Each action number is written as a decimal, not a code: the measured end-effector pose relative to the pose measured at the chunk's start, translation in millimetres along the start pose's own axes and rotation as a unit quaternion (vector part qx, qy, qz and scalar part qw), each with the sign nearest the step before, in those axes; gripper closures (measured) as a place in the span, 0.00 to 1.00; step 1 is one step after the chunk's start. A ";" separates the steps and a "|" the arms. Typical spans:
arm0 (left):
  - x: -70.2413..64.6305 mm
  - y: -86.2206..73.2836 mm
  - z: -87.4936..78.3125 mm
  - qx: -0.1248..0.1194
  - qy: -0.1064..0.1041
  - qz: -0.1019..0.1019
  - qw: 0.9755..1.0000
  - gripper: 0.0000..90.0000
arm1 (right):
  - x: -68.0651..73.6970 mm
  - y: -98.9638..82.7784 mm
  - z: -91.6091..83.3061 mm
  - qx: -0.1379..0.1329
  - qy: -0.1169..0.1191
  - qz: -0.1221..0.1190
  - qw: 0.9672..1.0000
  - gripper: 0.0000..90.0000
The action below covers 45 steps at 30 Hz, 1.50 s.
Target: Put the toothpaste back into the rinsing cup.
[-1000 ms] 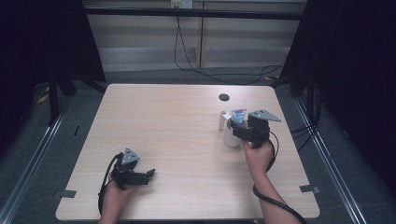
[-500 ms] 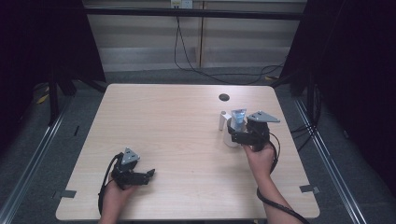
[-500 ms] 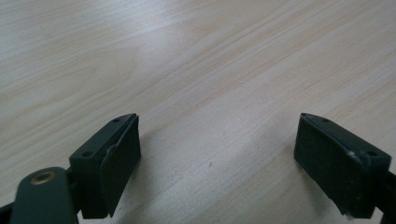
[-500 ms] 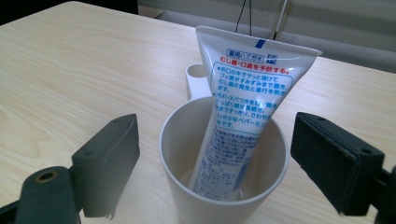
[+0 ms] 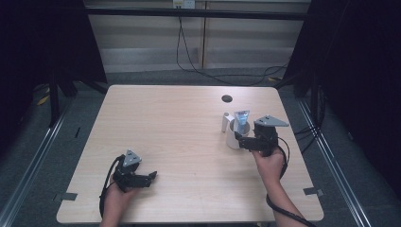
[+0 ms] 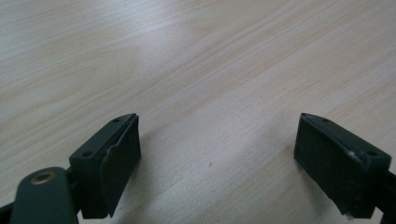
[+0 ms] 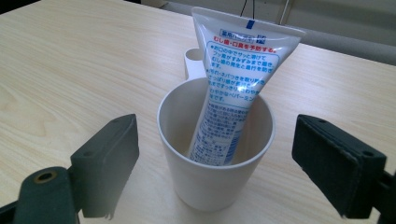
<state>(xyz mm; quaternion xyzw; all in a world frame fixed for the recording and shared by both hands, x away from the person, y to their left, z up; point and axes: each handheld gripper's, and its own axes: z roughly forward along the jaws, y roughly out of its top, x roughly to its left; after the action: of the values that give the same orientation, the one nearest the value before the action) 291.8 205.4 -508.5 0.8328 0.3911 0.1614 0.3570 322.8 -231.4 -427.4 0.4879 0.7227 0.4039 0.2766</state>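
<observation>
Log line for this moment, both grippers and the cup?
left gripper: open, over bare table | right gripper: open, jaws either side of white cup, not touching | toothpaste tube: leaning inside cup

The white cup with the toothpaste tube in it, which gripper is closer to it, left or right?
Right. The right gripper sits open right at the white cup, jaws either side of it. The left gripper is open far across the table, near the person's edge.

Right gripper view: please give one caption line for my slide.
Open fingers flank a white cup holding a tilted toothpaste tube.
</observation>
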 end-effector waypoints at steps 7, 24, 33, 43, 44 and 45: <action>0.0 0.0 0.0 0.000 0.000 0.000 1.000 0.16 | -1.2 -2.3 -5.2 0.003 0.006 -0.003 1.000 0.16; 0.0 0.0 0.0 0.000 0.000 0.000 1.000 0.16 | -6.2 -20.7 -16.2 0.013 0.015 0.002 1.000 0.16; 0.0 0.0 0.0 0.000 0.000 0.000 1.000 0.16 | -13.6 -36.7 -22.3 0.025 0.010 0.001 1.000 0.16; 0.0 0.0 0.0 0.000 0.000 0.000 1.000 0.16 | -18.3 -52.7 -25.2 0.045 0.022 -0.002 0.999 0.16; -0.1 0.0 0.0 0.000 0.000 0.000 1.000 0.16 | -18.5 -54.2 -25.0 0.047 0.022 -0.002 0.999 0.16; -0.1 0.0 0.0 0.000 0.000 0.000 1.000 0.16 | -18.7 -56.6 -24.8 0.050 0.023 -0.001 0.998 0.16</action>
<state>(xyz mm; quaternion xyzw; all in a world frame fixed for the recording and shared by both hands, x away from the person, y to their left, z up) 291.8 205.3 -508.5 0.8327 0.3913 0.1613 0.3571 282.7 -267.7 -462.7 0.4909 0.7486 0.3783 0.2354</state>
